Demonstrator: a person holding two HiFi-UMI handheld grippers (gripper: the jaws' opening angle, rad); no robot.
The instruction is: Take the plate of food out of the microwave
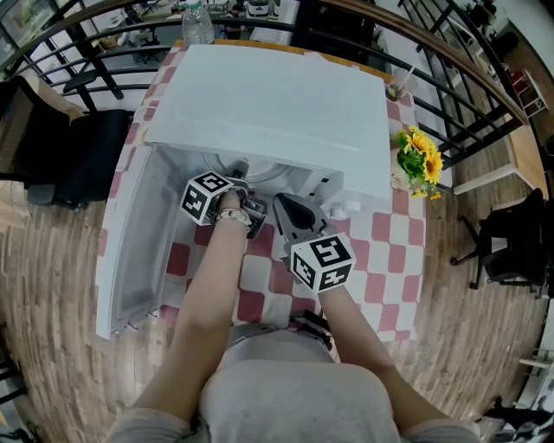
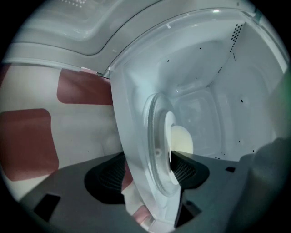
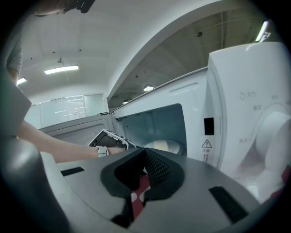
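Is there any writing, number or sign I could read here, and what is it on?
Nothing here reads as words.
Warning triangle on the microwave front: a sign only; the print under it is too small to read.
Marks around the knob: too small to read.
Bottle label: too small and blurred to read.

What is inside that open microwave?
A white plate of pale food on a glass turntable, with the left gripper's open jaws straddling its rim. The plate's edge and one jaw cover most of the food; its kind is unclear.
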